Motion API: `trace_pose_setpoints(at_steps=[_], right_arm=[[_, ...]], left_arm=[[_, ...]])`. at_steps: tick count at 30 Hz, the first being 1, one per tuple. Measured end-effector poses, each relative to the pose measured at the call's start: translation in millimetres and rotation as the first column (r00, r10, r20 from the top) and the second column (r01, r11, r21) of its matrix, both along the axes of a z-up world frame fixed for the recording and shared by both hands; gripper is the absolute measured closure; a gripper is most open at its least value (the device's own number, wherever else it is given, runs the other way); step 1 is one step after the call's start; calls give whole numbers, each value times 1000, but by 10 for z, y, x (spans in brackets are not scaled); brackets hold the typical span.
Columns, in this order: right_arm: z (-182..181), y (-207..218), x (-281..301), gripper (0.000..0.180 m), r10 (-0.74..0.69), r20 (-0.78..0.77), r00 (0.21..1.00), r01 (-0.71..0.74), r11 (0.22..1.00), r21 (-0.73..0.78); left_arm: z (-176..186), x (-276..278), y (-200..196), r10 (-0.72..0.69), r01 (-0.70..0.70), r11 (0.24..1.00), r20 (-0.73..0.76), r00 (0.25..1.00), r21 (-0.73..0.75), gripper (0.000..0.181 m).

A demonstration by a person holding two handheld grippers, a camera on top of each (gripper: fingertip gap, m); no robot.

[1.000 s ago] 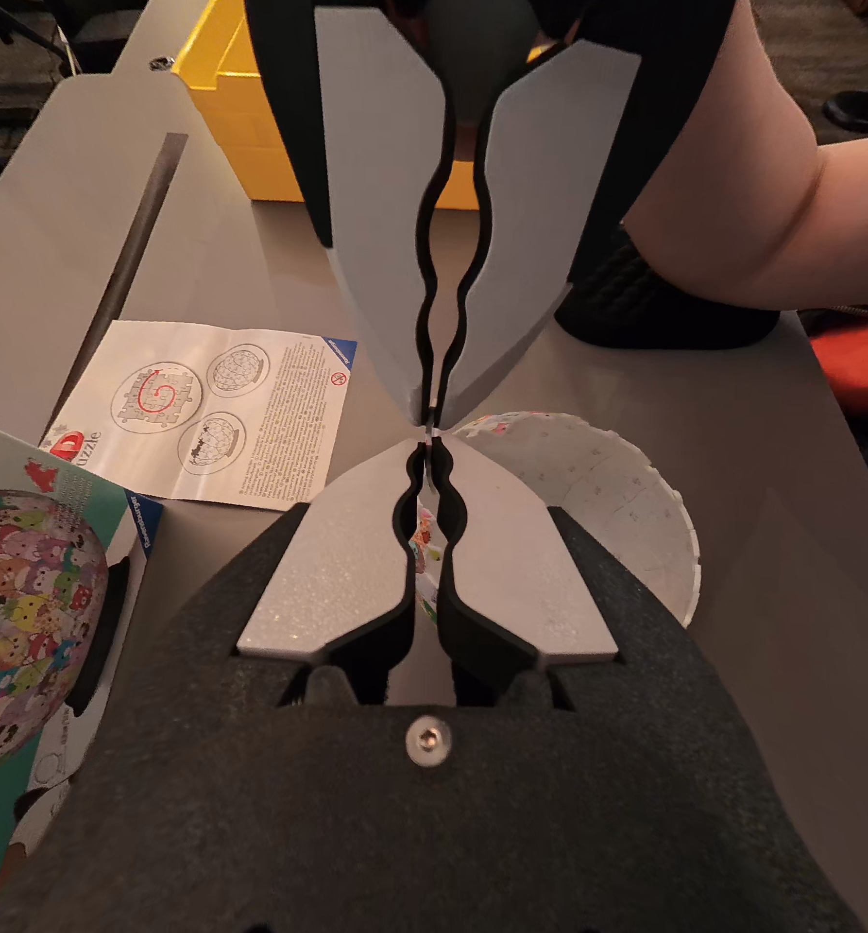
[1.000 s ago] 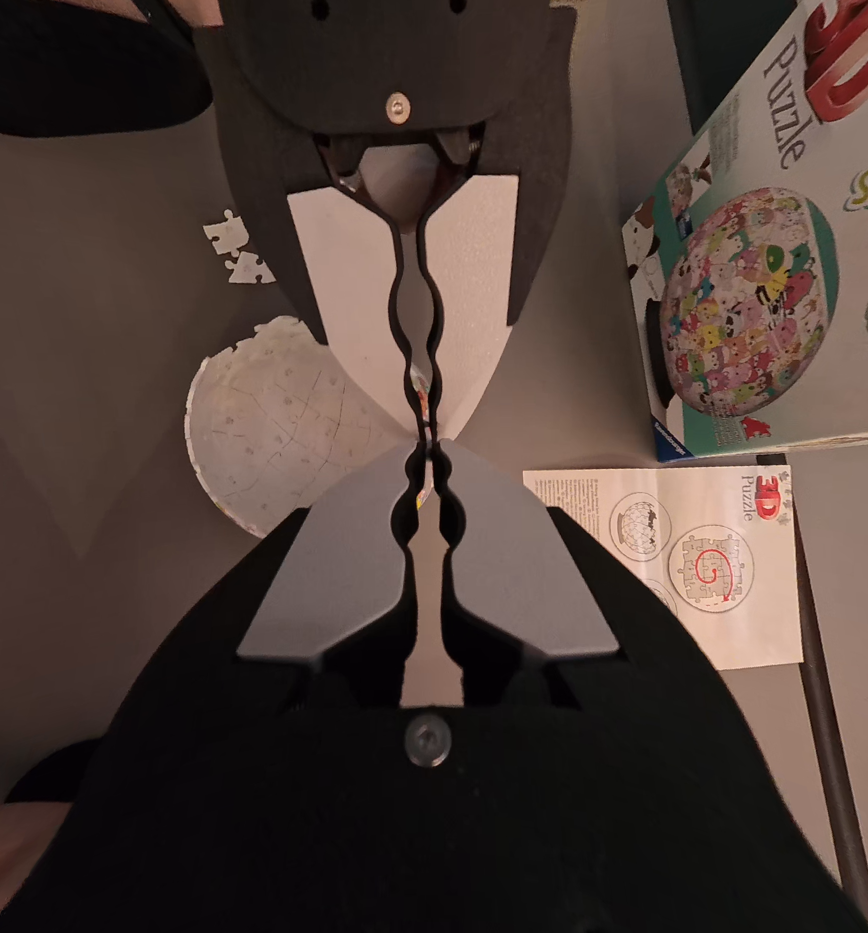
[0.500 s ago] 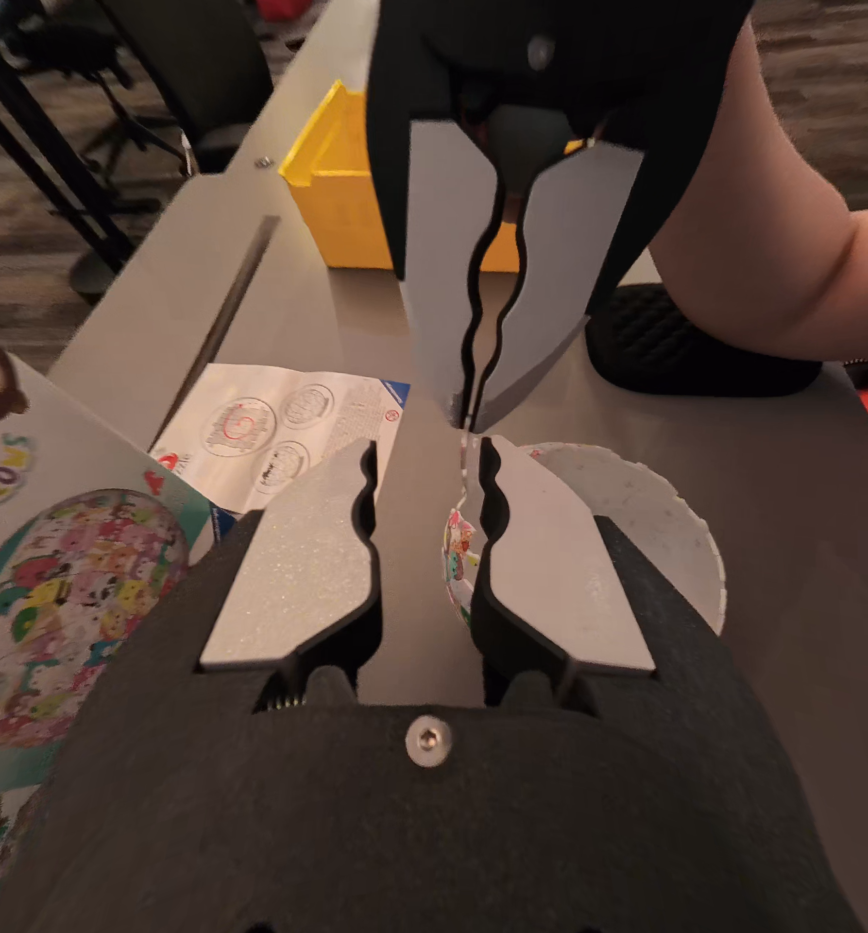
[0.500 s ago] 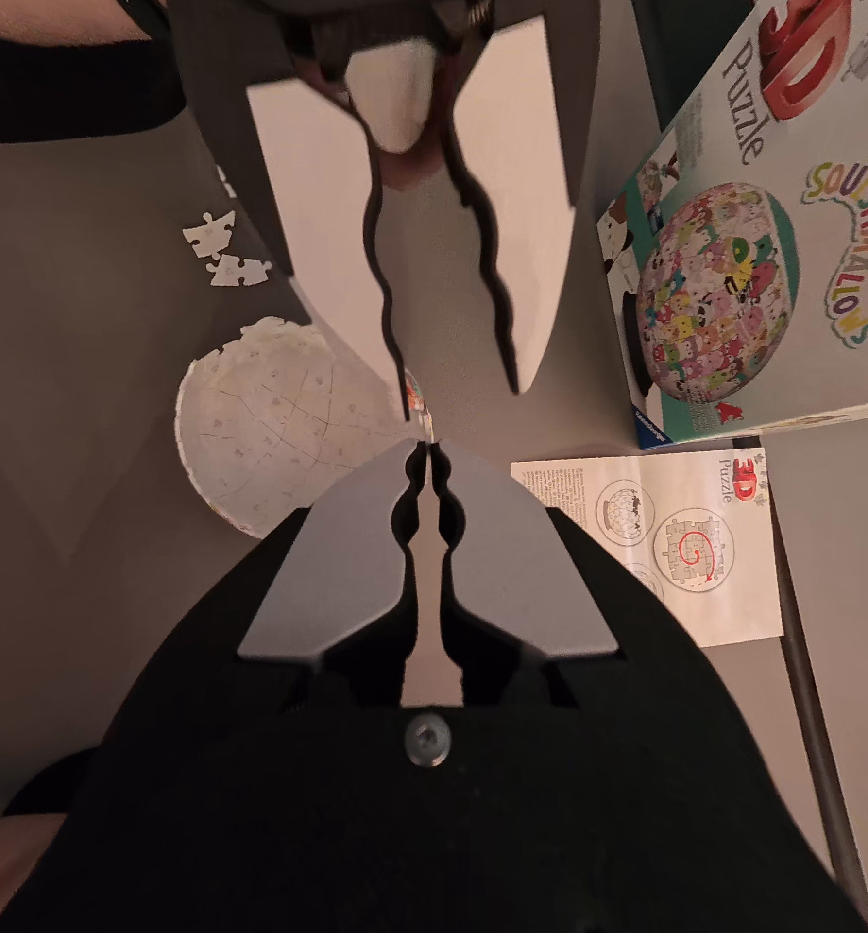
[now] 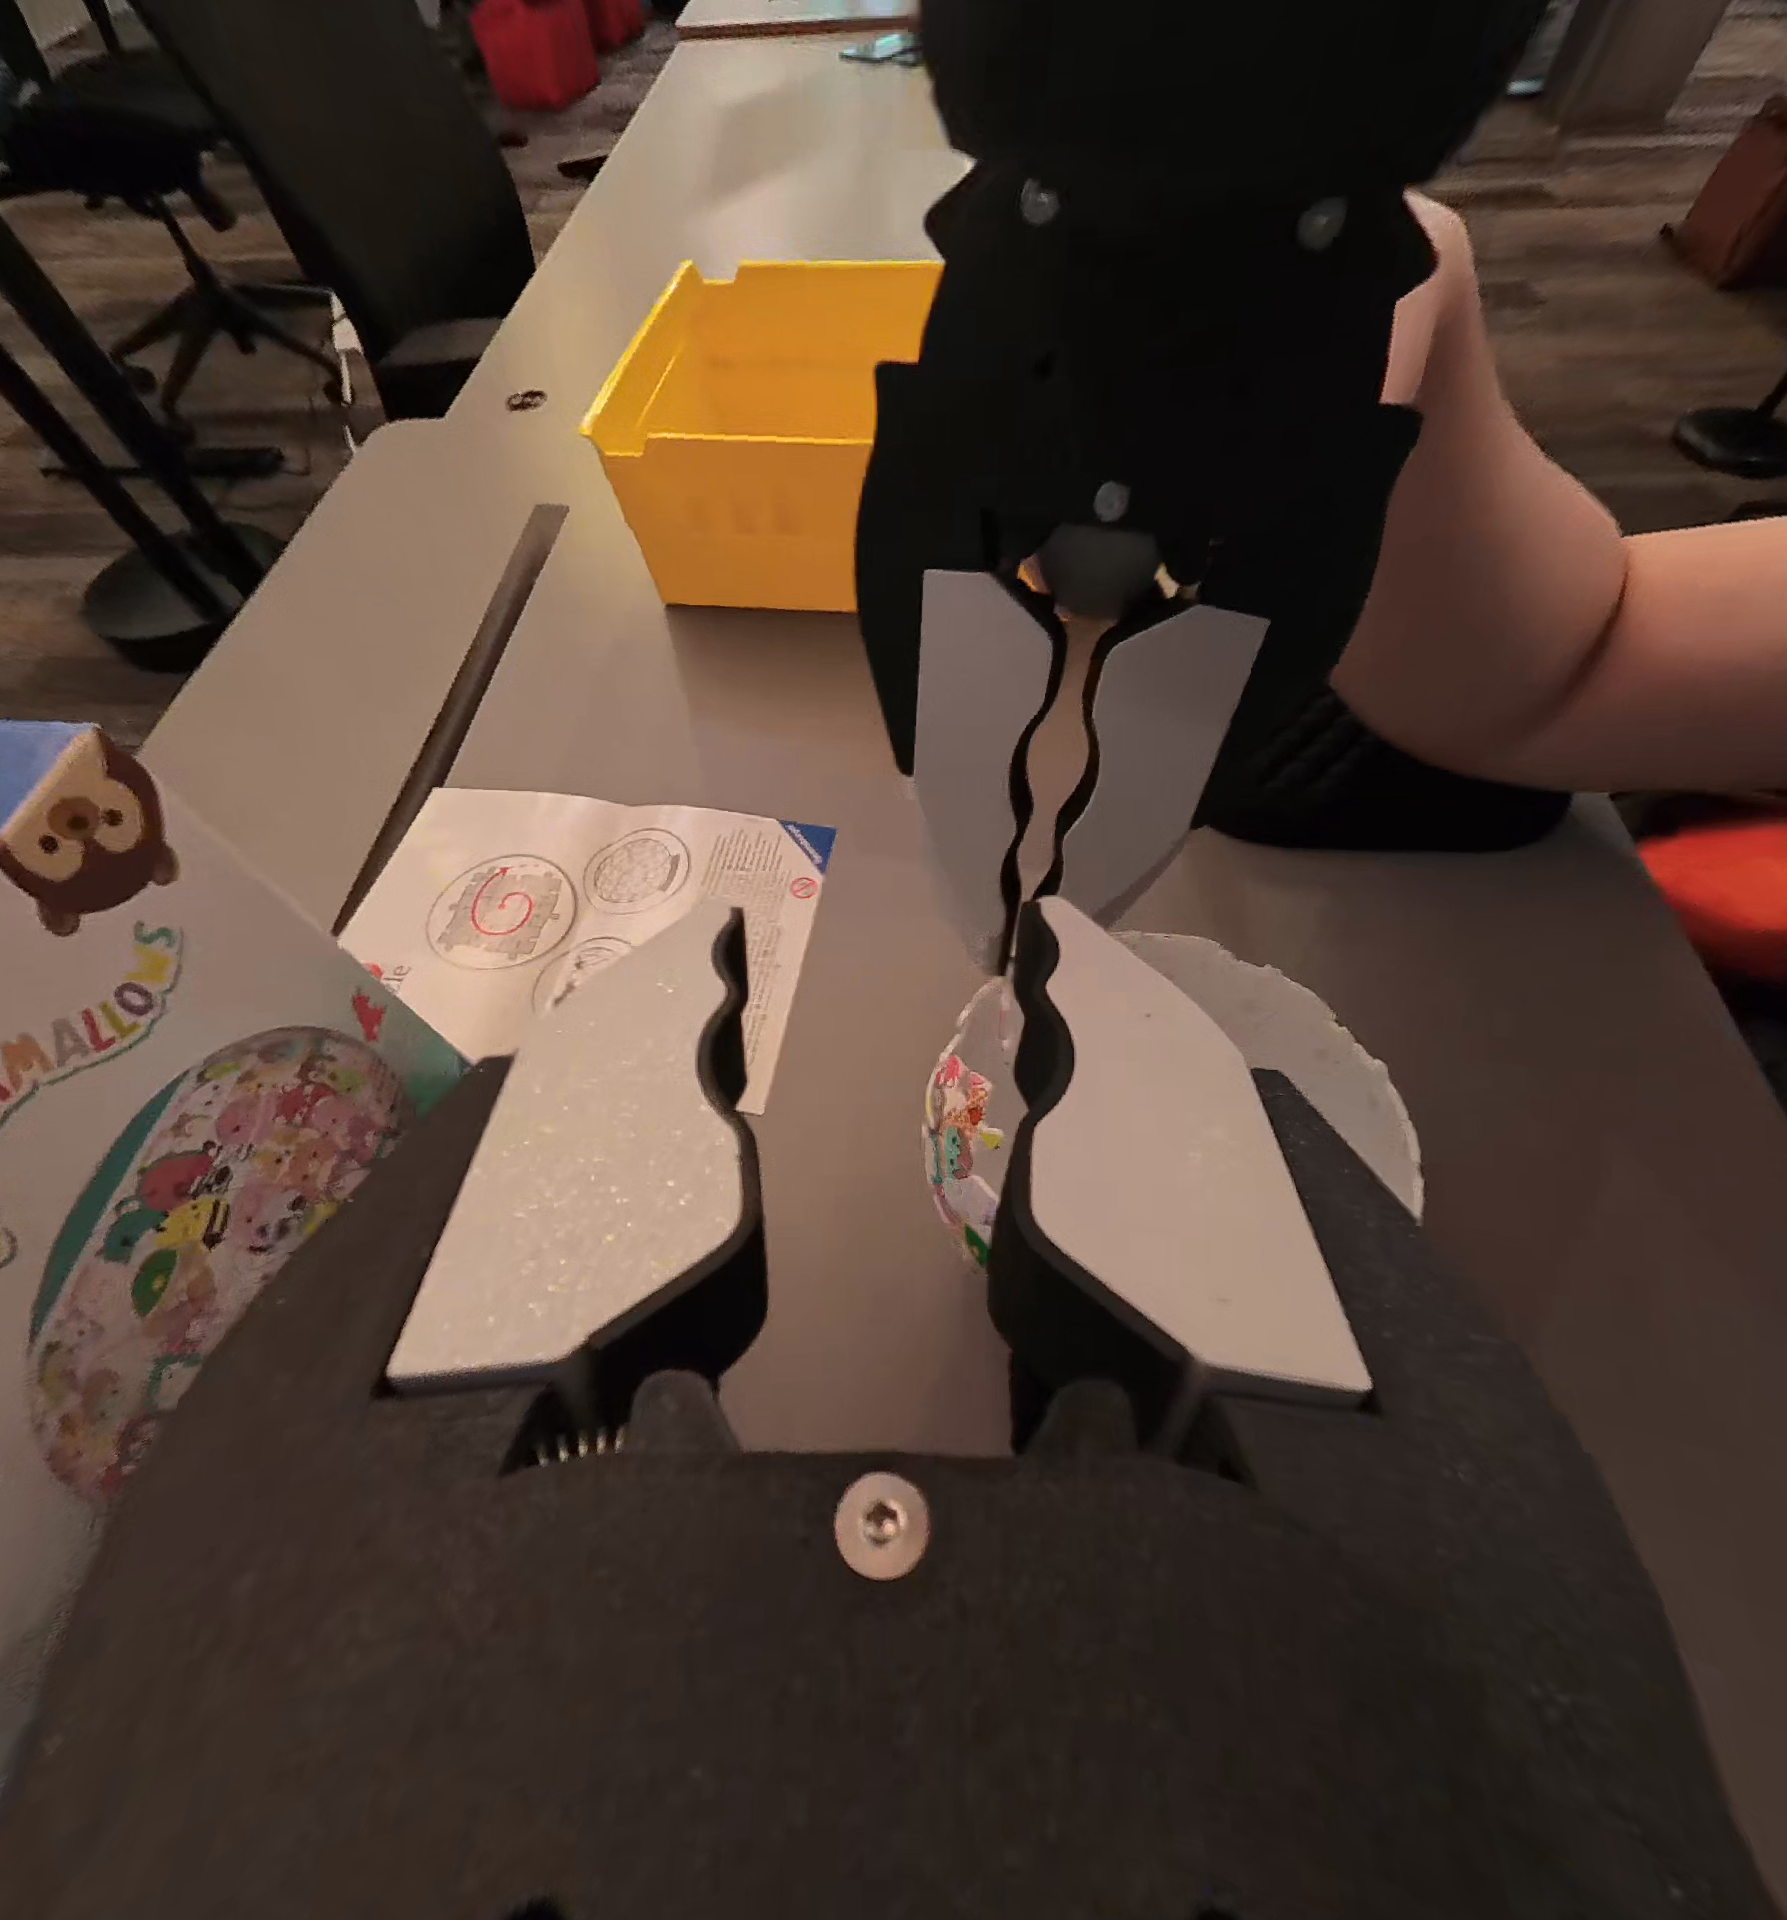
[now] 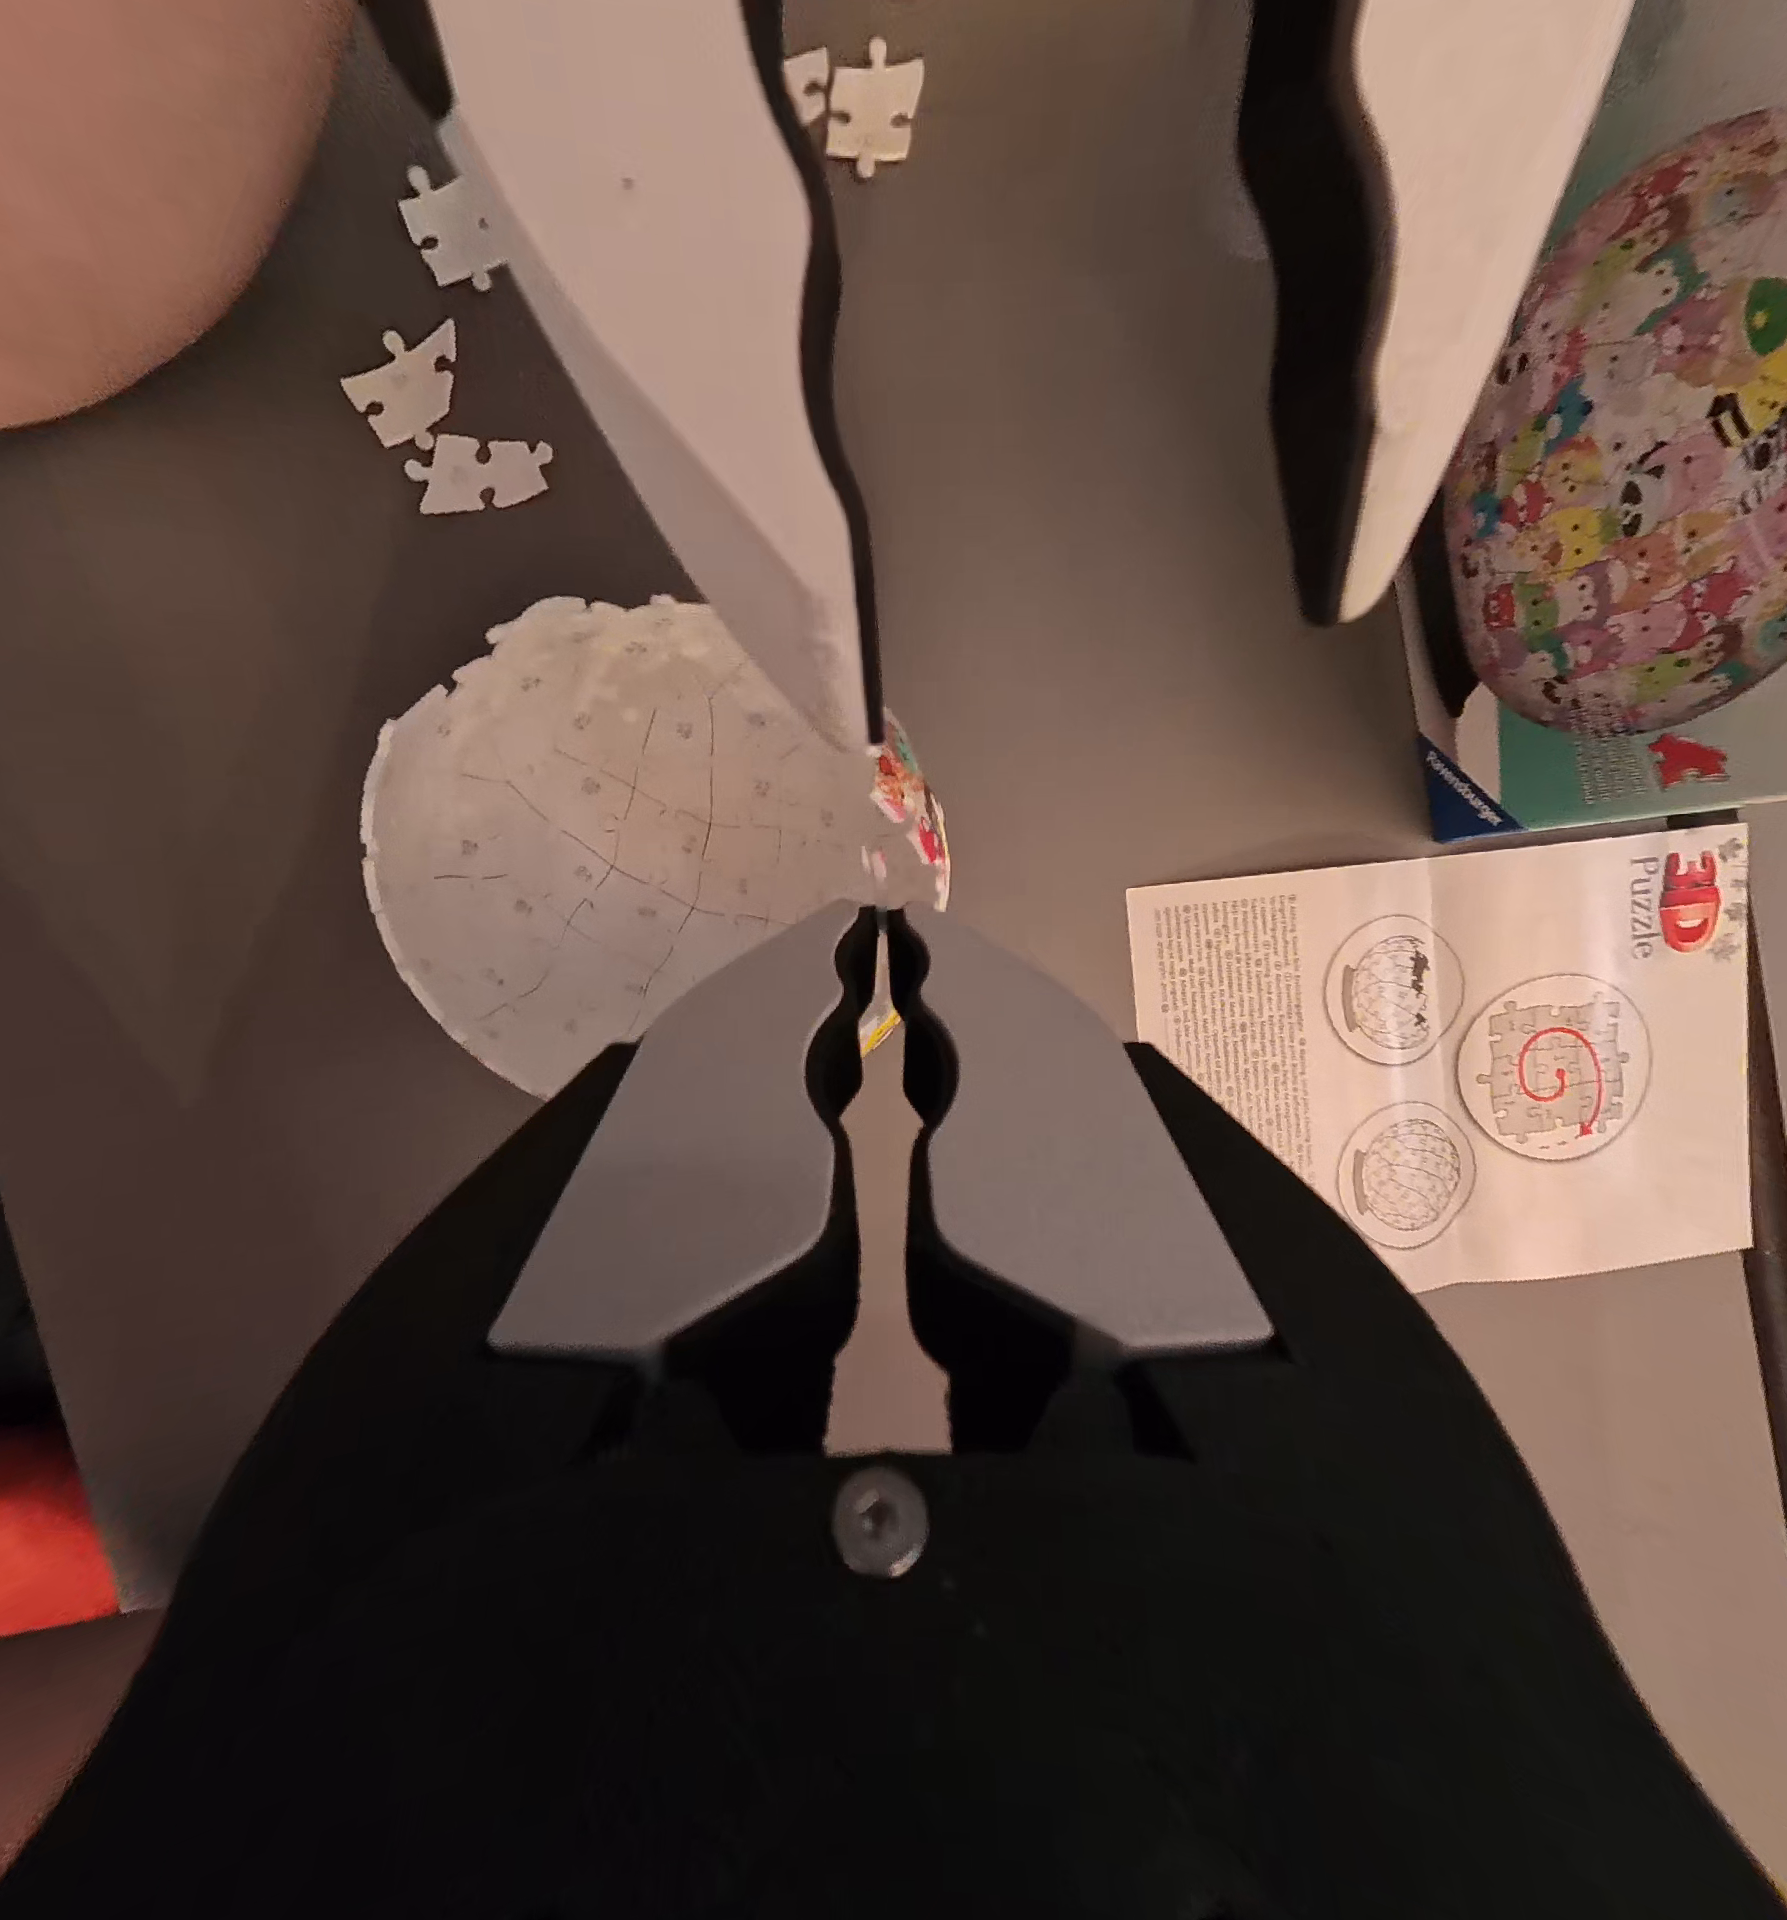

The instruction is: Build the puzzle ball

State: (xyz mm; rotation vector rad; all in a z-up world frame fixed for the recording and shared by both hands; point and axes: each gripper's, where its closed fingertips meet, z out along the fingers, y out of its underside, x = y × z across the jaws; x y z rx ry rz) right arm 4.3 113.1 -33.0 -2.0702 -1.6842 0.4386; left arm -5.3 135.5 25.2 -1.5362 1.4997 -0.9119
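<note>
One half-built puzzle ball between right tool tips.

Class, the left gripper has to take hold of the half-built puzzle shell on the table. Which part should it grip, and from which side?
Grip the thin jagged rim of the puzzle shell, probably beside where the right gripper is shut on it. Come from the open white inside, one finger inside the wall and one on the printed outside. The curved wall is too broad for the open left gripper to span.
</note>
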Motion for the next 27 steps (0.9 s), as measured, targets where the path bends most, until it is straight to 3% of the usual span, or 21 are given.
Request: trace_pose_setpoints(at_steps=[10,27], right_arm=[[-113,1,-13,176,-4,51,999,5,1000,-13],[-239,61,13,176,-56,115,992,55,998,8]], left_arm=[[-296,-26,-54,-59,53,996,-80,995,-68,131],[-614,37,-83,-51,50,999,-231,972,-12,123]])
